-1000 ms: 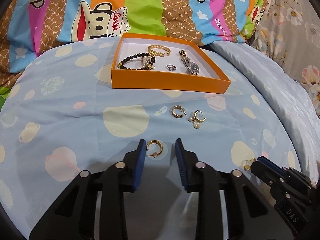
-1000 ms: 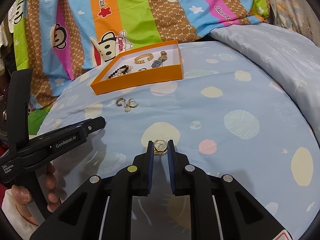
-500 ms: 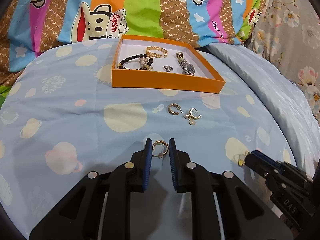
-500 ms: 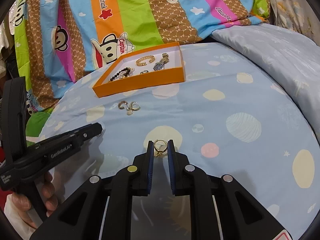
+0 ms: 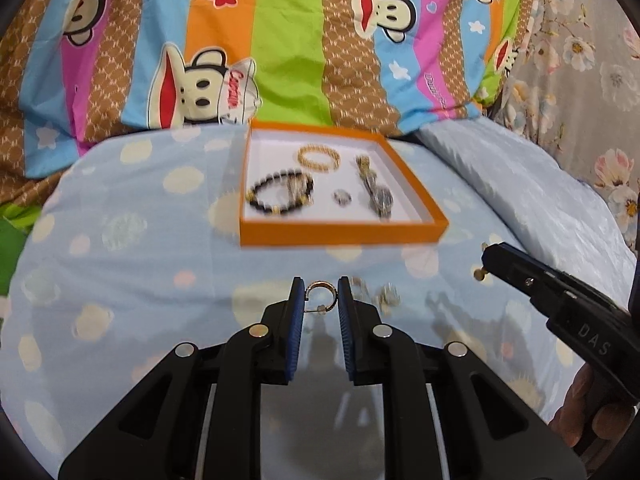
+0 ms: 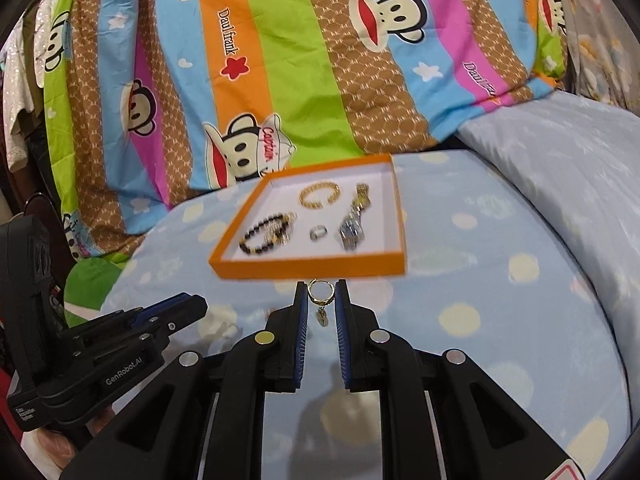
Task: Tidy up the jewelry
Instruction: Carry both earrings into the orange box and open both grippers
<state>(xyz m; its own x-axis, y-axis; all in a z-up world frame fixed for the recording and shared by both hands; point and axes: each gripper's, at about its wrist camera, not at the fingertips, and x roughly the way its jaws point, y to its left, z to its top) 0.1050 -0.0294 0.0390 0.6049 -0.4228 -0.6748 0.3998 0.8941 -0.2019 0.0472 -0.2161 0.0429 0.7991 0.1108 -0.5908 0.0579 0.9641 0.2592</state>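
An orange tray (image 5: 344, 233) (image 6: 308, 268) lies on the blue spotted sheet. It holds a black bead bracelet (image 5: 276, 196), a gold chain bracelet (image 5: 319, 158), a small ring (image 5: 343, 198) and a watch (image 5: 376, 194). My left gripper (image 5: 320, 294) is shut on a gold hoop earring (image 5: 319, 288), lifted off the sheet. My right gripper (image 6: 321, 294) is shut on a gold hoop earring with a dangling charm (image 6: 320, 300), just short of the tray's near wall. Two more gold earrings (image 5: 378, 294) lie blurred on the sheet right of the left fingers.
A striped monkey-print quilt (image 5: 280, 40) rises behind the tray. A pale blue pillow (image 6: 560, 168) lies to the right. The right gripper's tip (image 5: 520, 270) shows at the left view's right edge; the left gripper's body (image 6: 100, 352) at the right view's lower left.
The left jaws closed on the hoop earring and lifted it off the sheet. The right gripper rose with its charm earring and moved toward the tray. Both views now sit closer to the tray.
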